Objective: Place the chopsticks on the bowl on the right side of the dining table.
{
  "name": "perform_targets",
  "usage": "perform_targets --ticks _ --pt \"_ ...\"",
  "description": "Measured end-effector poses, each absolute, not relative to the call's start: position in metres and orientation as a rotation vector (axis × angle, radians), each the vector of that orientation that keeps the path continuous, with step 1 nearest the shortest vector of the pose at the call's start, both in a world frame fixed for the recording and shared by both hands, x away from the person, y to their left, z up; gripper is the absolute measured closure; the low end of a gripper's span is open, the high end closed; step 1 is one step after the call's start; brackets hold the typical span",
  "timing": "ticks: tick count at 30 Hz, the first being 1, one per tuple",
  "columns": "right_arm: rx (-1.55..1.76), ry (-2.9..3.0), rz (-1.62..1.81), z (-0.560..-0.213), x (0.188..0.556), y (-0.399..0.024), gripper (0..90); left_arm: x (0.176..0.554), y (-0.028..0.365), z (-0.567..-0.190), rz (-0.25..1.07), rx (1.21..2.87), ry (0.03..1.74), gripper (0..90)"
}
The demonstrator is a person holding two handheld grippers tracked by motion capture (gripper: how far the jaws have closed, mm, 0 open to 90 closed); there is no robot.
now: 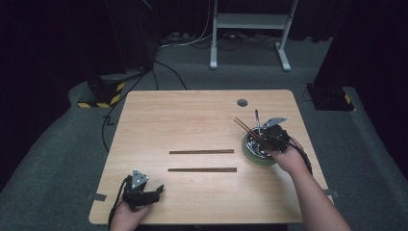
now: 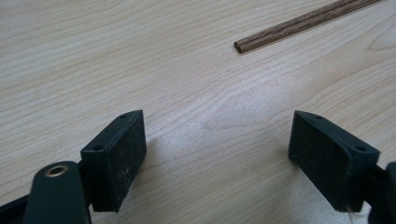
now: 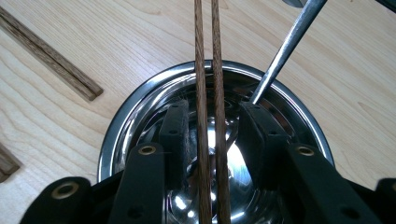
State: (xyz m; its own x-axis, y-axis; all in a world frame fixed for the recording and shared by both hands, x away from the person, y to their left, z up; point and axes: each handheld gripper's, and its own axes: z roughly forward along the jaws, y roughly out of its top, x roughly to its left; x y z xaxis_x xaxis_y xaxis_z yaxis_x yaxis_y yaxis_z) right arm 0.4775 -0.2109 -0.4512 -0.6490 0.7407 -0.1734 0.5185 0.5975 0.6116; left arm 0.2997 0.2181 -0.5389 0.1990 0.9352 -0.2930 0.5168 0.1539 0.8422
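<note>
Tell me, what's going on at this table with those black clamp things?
A person holds a two-jaw gripper in each hand. The right gripper hangs over a shiny metal bowl on a green plate, with a pair of chopsticks between its parted jaws; the pads do not seem to press them. The chopsticks lean on the bowl's rim beside a metal utensil handle. Two wooden sticks lie on the table. The left gripper rests open near the table's front edge, holding nothing.
</note>
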Motion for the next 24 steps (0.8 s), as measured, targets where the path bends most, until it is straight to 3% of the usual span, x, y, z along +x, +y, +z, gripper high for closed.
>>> perform_targets --ticks 10,14,24 --pt "0.997 2.435 0.697 -0.4586 0.4782 -0.2084 68.2 0.2997 0.2181 -0.5389 0.539 1.497 1.451 19.1" --pt "0.974 2.443 0.682 -0.4591 0.4766 -0.2085 76.9 0.2997 0.2181 -0.5389 0.539 1.497 1.451 19.0" --pt "0.925 2.455 0.684 -0.4593 0.4717 -0.2060 77.5 0.2997 0.2182 -0.5389 0.539 1.498 1.450 19.1"
